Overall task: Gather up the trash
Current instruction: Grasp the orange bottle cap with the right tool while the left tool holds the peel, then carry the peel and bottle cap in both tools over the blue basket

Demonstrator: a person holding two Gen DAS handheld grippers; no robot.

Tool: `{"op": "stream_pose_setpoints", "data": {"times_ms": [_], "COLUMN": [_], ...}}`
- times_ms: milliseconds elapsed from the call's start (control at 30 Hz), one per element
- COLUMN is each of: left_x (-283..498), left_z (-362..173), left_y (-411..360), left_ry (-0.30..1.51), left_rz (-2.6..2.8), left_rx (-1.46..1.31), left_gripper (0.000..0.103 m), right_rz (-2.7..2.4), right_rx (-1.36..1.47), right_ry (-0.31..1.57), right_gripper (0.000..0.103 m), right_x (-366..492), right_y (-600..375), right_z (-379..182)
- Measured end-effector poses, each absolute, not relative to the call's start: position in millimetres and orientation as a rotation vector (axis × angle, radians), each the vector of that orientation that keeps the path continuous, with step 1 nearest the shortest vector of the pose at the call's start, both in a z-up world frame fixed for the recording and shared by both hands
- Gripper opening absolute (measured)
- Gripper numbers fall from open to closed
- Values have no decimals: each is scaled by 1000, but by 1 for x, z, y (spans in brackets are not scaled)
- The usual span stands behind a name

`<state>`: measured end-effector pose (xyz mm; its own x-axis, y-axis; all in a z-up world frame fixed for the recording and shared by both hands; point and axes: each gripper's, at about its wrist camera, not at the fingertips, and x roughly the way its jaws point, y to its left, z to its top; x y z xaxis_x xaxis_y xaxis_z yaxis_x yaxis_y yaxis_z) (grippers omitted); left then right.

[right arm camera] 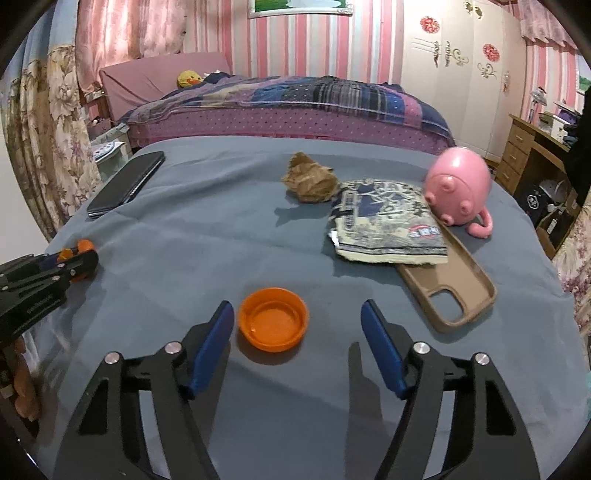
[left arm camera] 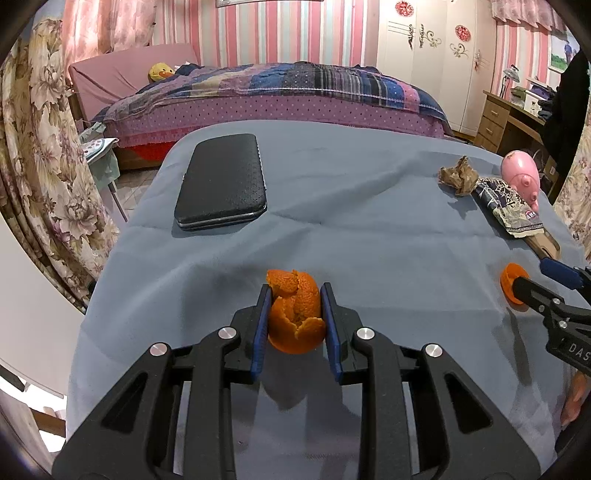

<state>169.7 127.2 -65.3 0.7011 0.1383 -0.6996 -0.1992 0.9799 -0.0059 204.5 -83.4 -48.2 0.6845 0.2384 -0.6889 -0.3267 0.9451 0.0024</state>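
Pink-and-white striped walls (left arm camera: 280,33) back a far bed (left arm camera: 280,99); white wardrobe (left arm camera: 428,62) and wooden desk (left arm camera: 502,118) right, floral curtain (left arm camera: 40,147) left.

The left hand-held gripper (left arm camera: 294,314) points toward 12 o'clock, tilted downward, blue pads clamped on an orange peel (left arm camera: 295,314). The right hand-held gripper (right arm camera: 297,321), angled alike, stands with jaws apart.

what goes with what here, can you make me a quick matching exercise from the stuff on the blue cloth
Things:
1. orange peel
2. orange cap
3. pink mug
4. phone case

States:
a. partly under a printed wrapper
b. lying on its side
c. clamped in the left gripper
d. open side up between the right gripper's spread fingers

Pairs: 1-c, 2-d, 3-b, 4-a
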Motion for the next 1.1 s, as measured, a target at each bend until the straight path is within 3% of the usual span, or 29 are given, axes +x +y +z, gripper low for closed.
{"op": "stream_pose_setpoints", "data": {"times_ms": [33, 100, 433, 700, 1100], "left_x": [170, 170, 171, 165, 169], "left_z": [-66, -66, -67, -57, -16], "left_y": [128, 128, 124, 103, -76], "left_ry": [772, 776, 782, 759, 656], "left_rz": [188, 187, 194, 189, -129], "left_rx": [-84, -87, -76, -82, 12], "left_gripper": [25, 25, 25, 25, 25], "right_rz": [324, 342, 351, 252, -8], "right_rx": [-128, -151, -112, -100, -23], "right_ry": [758, 782, 729, 674, 577], "right_gripper": [62, 40, 40, 40, 40], "right_x": [205, 207, 196, 179, 128], "right_y": [-82, -75, -92, -167, -335], "right_z": [-49, -53, -43, -18, 16]}}
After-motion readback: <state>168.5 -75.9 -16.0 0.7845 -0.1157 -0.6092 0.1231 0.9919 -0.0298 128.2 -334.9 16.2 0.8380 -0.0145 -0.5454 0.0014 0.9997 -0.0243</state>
